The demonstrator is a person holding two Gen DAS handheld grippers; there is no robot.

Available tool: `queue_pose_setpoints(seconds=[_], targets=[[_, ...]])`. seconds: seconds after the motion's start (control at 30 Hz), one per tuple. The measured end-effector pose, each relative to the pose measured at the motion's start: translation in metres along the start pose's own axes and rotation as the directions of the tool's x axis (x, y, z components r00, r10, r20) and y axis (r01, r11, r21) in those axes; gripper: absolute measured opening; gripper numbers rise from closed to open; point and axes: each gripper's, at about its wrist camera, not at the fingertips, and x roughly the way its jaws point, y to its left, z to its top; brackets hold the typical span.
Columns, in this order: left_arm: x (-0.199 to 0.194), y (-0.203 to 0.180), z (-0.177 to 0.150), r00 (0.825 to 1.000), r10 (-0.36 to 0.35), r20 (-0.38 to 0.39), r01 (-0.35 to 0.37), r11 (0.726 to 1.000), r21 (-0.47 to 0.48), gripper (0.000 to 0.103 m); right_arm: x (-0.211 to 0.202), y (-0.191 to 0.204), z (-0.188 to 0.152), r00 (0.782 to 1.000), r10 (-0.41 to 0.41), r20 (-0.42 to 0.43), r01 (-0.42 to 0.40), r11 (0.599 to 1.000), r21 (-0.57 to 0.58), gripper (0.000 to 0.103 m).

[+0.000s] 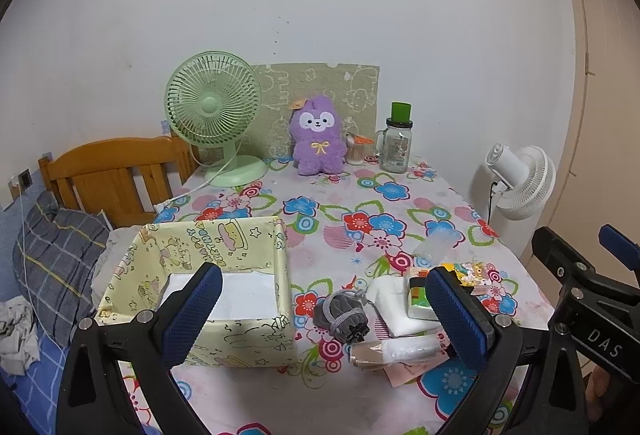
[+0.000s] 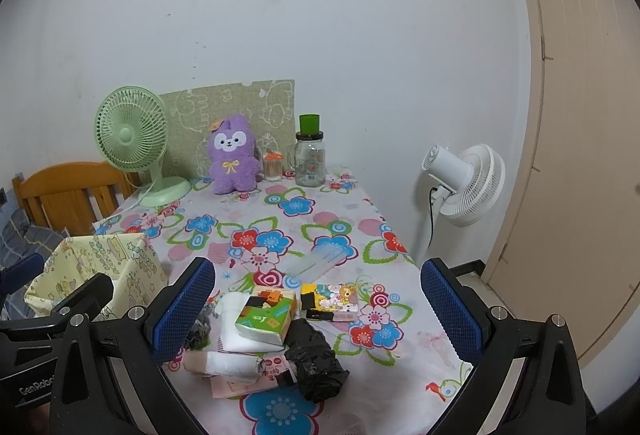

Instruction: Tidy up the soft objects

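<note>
A yellow cartoon-print fabric box (image 1: pixel 224 263) (image 2: pixel 100 267) stands at the table's front left, white-bottomed. A pile of soft items lies to its right: a grey drawstring pouch (image 1: pixel 342 315), a white folded pack (image 1: pixel 394 307) (image 2: pixel 236 331), a green tissue pack (image 2: pixel 266 315), a yellow cartoon tissue pack (image 2: pixel 330 301), a black crumpled bag (image 2: pixel 316 359), a white roll (image 1: pixel 400 349) (image 2: pixel 230 361). My left gripper (image 1: pixel 328 311) is open above the pouch and box edge. My right gripper (image 2: pixel 318 305) is open above the pile. Both are empty.
A purple plush (image 1: pixel 318 137) (image 2: pixel 232 155), green desk fan (image 1: pixel 214 107) (image 2: pixel 132 135), glass jar with green lid (image 1: pixel 396 141) and cotton-swab jar (image 1: pixel 356 151) stand at the table's back. A white floor fan (image 2: pixel 466 183) stands to the right. A bed with pillow (image 1: pixel 56 255) is on the left.
</note>
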Motion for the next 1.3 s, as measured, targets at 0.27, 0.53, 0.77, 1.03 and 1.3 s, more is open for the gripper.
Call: queue_pose_setpoints(seconds=[0.27, 0.53, 0.77, 1.03, 1.3], targets=[[0.0011, 0.0023, -0.0025, 1.0, 0.01, -0.001, -0.01, 1.0, -0.003, 0.102, 0.0007, 0.0006, -0.0007, 1.0, 0.009, -0.004, -0.009, 1.0, 0.002, 0.103], [0.0003, 0.0029, -0.0028, 1.0, 0.019, 0.009, -0.019, 1.0, -0.003, 0.102, -0.0002, 0.0006, -0.0012, 1.0, 0.013, 0.0, -0.013, 1.0, 0.002, 0.103], [0.0005, 0.0032, -0.0026, 1.0, 0.019, 0.01, -0.019, 1.0, -0.003, 0.102, -0.0006, 0.0009, -0.0008, 1.0, 0.013, 0.0, -0.013, 1.0, 0.0, 0.103], [0.0009, 0.0039, -0.0016, 1.0, 0.018, 0.011, -0.018, 1.0, -0.002, 0.102, -0.0009, 0.0011, -0.0004, 1.0, 0.013, 0.001, -0.013, 1.0, -0.001, 0.103], [0.001, 0.004, -0.0011, 1.0, 0.021, 0.013, -0.021, 1.0, -0.001, 0.102, -0.0008, 0.0011, -0.0007, 1.0, 0.014, -0.001, -0.014, 1.0, 0.001, 0.103]])
